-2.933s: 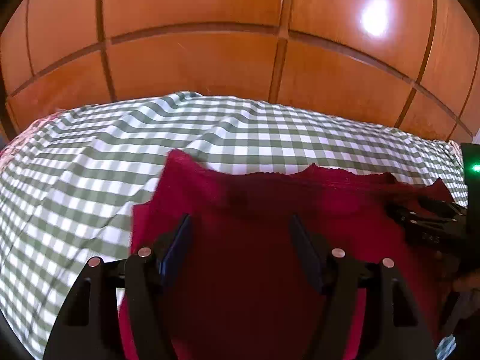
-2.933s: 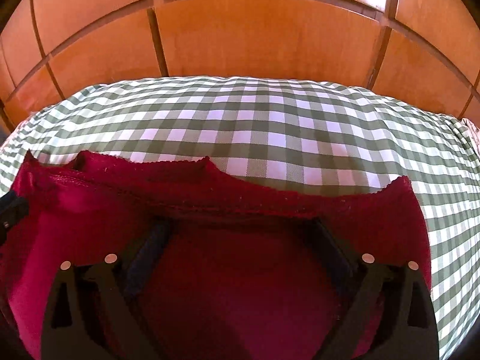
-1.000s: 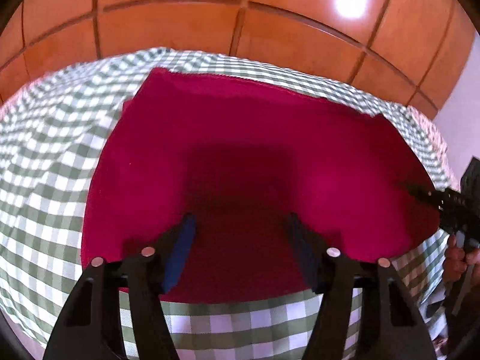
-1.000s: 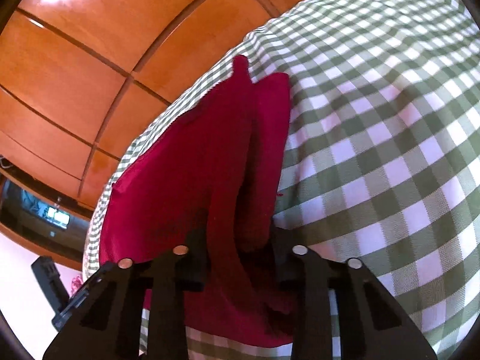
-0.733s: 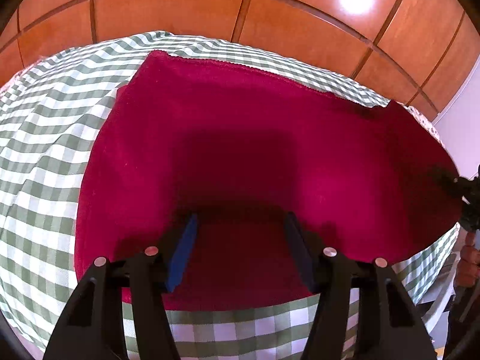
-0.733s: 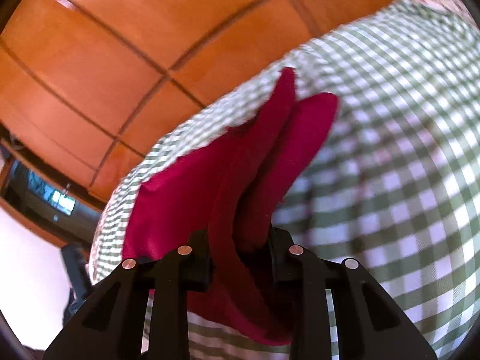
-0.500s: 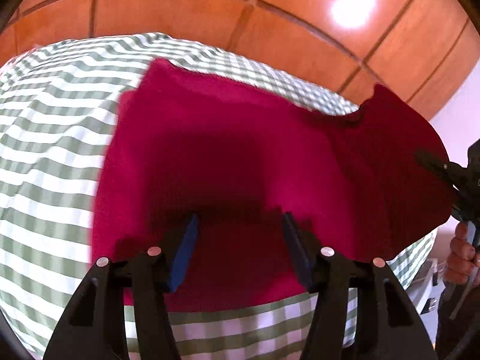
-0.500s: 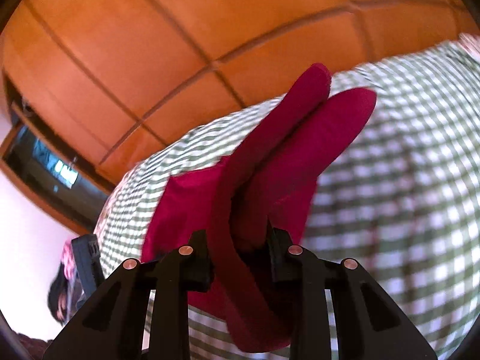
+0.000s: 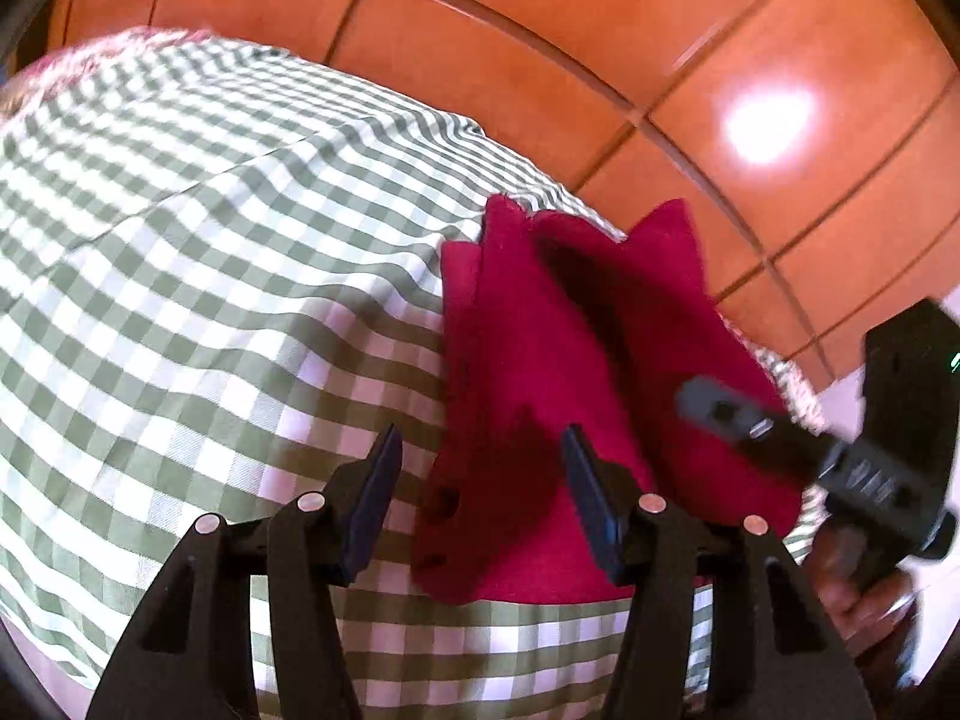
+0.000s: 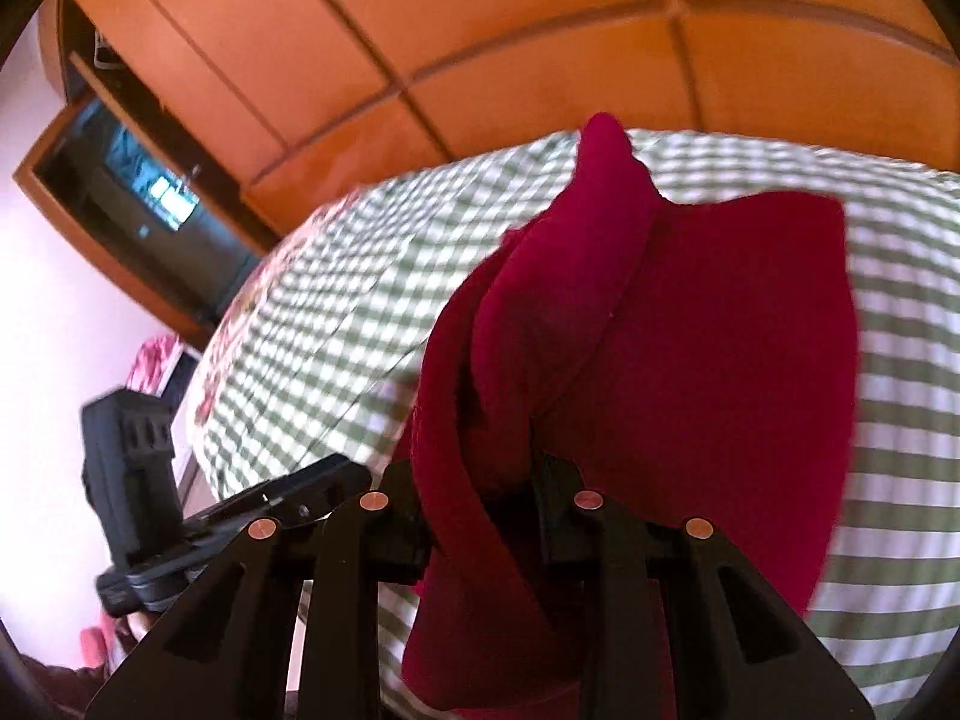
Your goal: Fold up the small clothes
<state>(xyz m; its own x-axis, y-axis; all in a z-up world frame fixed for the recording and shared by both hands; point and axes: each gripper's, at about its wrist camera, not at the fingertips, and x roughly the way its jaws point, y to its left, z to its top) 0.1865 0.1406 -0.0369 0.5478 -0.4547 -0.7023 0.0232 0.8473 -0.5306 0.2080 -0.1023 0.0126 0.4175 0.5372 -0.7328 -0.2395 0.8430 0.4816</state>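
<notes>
Garment: crimson-red knitted cloth garment [image 10: 690,360], small and soft, bunched in thick layers, lifted at its near end and draping down onto the bed.
Where it lies: in the left wrist view the garment [image 9: 540,372] stands as a narrow ridge on the right part of the green-and-white checked bedsheet [image 9: 210,270], its far corners sticking up like points.
Right gripper: the black two-finger right gripper [image 10: 480,480] is clamped on a thick fold of the red cloth; both pads are buried in it.
Left gripper: the black left gripper with blue pads [image 9: 480,480] has its jaws apart and has just been closing a little; the garment's near left edge sits in the gap, but the pads do not press on it.
Change: a second ago the garment lay spread wide and flat across the sheet; now its right side has been carried up and over toward the left, so the flat panel has collapsed into a folded ridge.
Meaning: this looks like a side-to-side fold in mid-swing, not yet laid down or smoothed.
Next need: judged from this, the lifted layer wants setting down with edges matched, then releasing.
Risk: the bunched cloth may land crooked or wrinkled.
Backdrop: orange-brown panelled wooden wardrobe [image 9: 600,30] behind the bed.
Other hand: the right gripper [image 9: 780,438] also shows, blurred, at the left wrist view's right edge.
</notes>
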